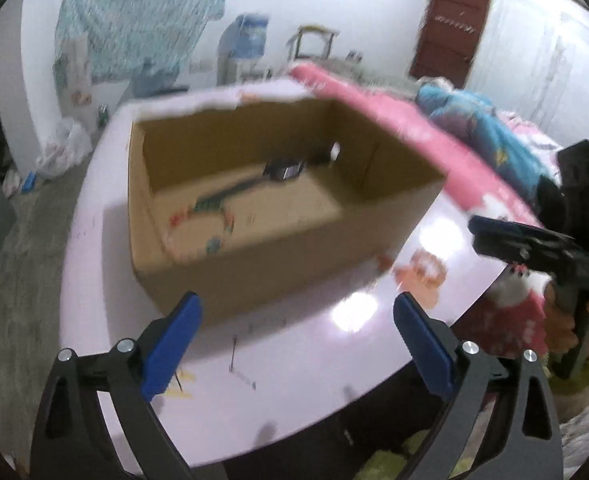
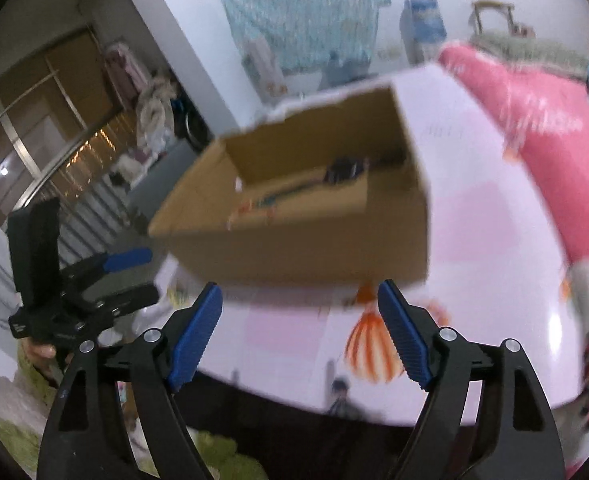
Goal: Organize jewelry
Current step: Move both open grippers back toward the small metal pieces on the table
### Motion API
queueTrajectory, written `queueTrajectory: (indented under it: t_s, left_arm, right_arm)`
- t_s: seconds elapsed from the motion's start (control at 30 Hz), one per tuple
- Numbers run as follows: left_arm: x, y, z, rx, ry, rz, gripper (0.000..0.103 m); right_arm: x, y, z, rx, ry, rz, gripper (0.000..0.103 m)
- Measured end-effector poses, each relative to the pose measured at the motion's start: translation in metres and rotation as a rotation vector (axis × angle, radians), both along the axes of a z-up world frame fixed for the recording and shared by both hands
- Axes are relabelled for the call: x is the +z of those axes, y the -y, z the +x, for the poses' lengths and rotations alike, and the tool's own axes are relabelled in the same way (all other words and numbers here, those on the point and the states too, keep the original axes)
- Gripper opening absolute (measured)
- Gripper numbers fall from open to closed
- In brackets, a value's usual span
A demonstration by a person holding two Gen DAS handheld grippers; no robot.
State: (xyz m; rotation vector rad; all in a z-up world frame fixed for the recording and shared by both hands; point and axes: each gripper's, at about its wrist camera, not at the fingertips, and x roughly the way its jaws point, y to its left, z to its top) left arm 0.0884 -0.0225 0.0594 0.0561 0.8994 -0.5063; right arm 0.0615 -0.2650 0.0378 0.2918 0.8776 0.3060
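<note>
Jewelry point(image 1: 214, 204) lies in box point(image 1: 254, 264) beyond both empty fingers (blurred).

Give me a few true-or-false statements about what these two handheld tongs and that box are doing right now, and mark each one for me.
1. The cardboard box is open at the top. True.
2. The left tongs are clamped on a necklace. False: their blue pads stand wide apart with nothing between them.
3. The box is empty. False: a small dark item and some colourful pieces lie on its floor, too blurred to name.
4. The right tongs are open. True: nothing is held.
5. The box stands on a pale glossy table. True.
6. The door at the back is white. False: it is dark reddish brown.
</note>
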Motion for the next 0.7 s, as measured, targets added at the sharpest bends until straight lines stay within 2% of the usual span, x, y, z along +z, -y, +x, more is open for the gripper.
queueTrajectory:
  t_s: [0.13,0.2,0.37,0.47,0.7]
  left_arm:
    - [-0.042,0.005,0.005,0.048,-0.079,0.096,0.095]
    - [-0.061,0.010,0.010,0.055,-0.102,0.169,0.095]
    - [-0.079,0.025,0.016,0.046,-0.106,0.242,0.095]
    - [-0.086,0.031,0.020,0.048,-0.124,0.246,0.095]
    - [-0.089,0.034,0.026,0.075,-0.125,0.219,0.098]
  right_arm:
    - [-0.033,-0.012,0.001,-0.004,-0.091,-0.020,0.076]
    - [-0.046,-0.015,0.003,-0.004,-0.128,-0.030,0.076]
    - [-0.062,-0.019,0.010,-0.007,-0.182,-0.039,0.079]
    - [-0.067,-0.018,0.016,-0.014,-0.199,-0.064,0.081]
    - [-0.066,0.002,0.025,-0.047,-0.170,-0.064,0.084]
